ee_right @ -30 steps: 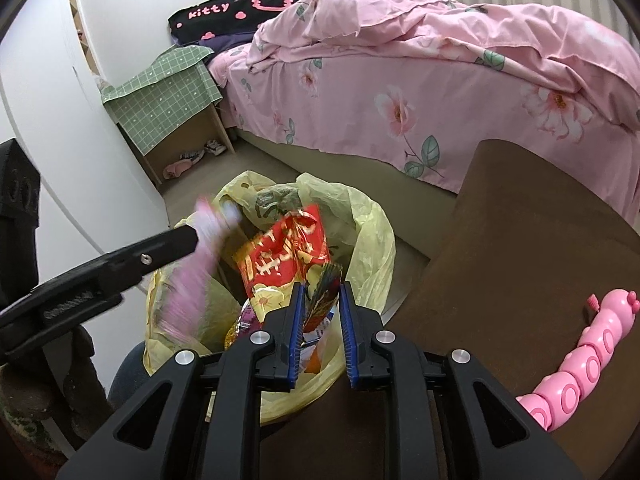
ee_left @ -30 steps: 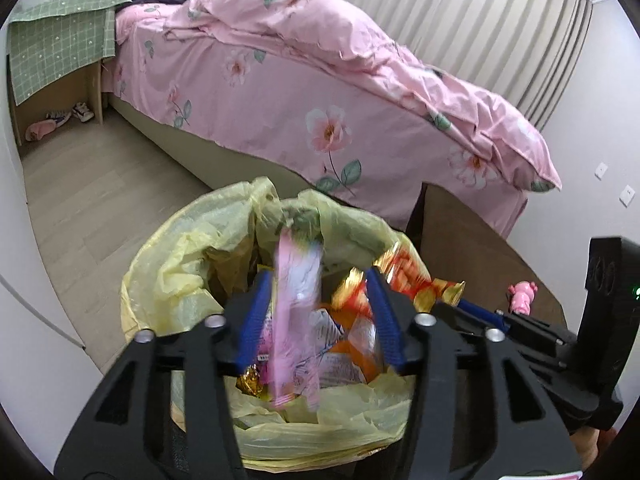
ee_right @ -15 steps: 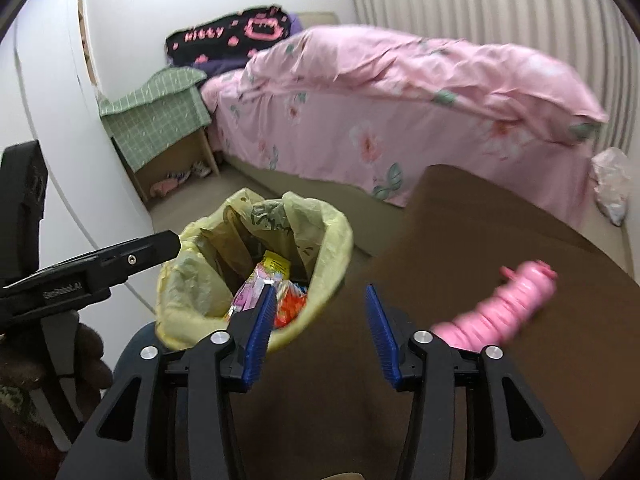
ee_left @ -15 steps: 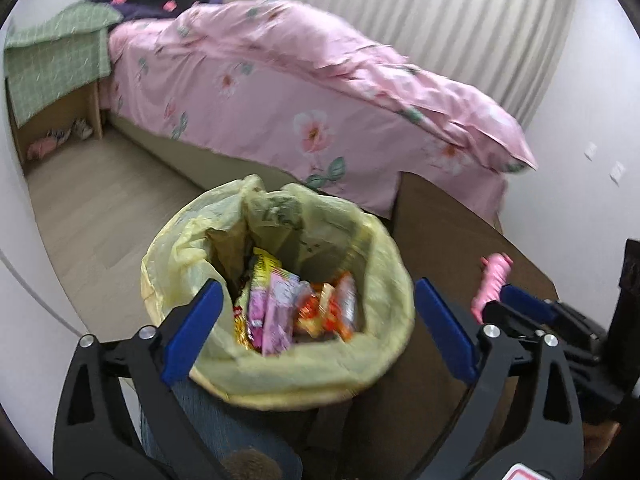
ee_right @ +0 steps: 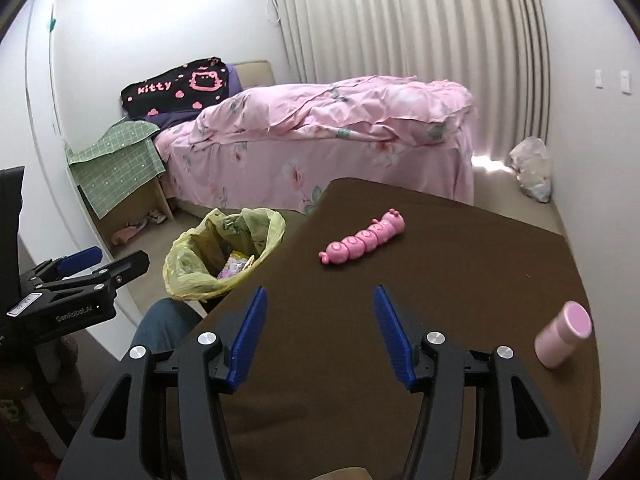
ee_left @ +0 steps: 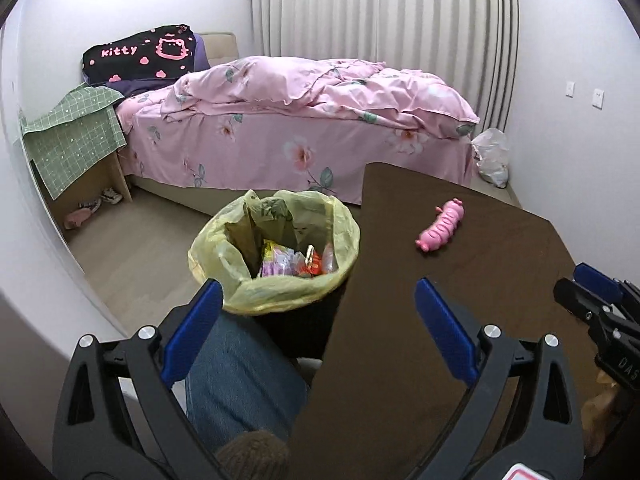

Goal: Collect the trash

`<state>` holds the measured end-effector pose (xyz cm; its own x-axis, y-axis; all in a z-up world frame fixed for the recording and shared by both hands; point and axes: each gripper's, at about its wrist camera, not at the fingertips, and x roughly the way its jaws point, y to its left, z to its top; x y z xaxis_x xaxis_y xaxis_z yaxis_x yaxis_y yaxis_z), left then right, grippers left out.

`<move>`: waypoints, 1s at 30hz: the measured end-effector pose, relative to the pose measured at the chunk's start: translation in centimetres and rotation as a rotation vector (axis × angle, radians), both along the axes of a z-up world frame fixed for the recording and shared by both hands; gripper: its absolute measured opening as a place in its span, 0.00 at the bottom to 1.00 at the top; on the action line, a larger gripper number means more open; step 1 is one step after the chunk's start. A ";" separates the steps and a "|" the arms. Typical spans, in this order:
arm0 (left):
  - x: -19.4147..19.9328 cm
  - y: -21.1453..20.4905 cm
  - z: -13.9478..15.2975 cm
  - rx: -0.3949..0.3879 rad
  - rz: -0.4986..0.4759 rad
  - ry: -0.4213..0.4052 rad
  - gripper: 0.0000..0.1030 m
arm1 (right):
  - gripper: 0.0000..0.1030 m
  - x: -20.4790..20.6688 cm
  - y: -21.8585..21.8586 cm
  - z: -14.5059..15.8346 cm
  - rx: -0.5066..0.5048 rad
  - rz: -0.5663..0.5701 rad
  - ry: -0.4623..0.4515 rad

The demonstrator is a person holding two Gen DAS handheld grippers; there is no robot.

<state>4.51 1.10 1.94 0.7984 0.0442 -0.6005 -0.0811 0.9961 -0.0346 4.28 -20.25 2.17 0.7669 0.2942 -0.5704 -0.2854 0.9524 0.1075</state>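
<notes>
Both tongs hang empty, left tongs [ee_left: 316,328] spread wide, right tongs [ee_right: 318,334] opening further; wrappers [ee_left: 294,264] lie in the bin [ee_left: 224,248] at ten o'clock; risk: grabbing the toy [ee_right: 362,242] or cup [ee_right: 562,340] as trash.

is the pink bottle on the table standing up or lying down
Lying down. The pink bottle rests on its side on the brown table, its round end tilted up toward the right wrist camera.

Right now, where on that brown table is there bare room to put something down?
Most of the brown table is bare: the near stretch ahead of the grippers, and the far corner toward the bed. Only the pink caterpillar toy mid-table and the pink cup at the right edge take space.
</notes>
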 end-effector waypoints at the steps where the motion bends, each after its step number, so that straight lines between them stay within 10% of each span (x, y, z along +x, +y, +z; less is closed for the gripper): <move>1: -0.4 -0.2 0.1 0.002 -0.004 0.001 0.89 | 0.51 -0.5 0.0 0.0 0.002 0.004 -0.001; 30: -3.3 -0.8 2.1 0.023 0.005 -0.059 0.89 | 0.51 -3.0 1.1 0.7 -0.032 0.018 -0.043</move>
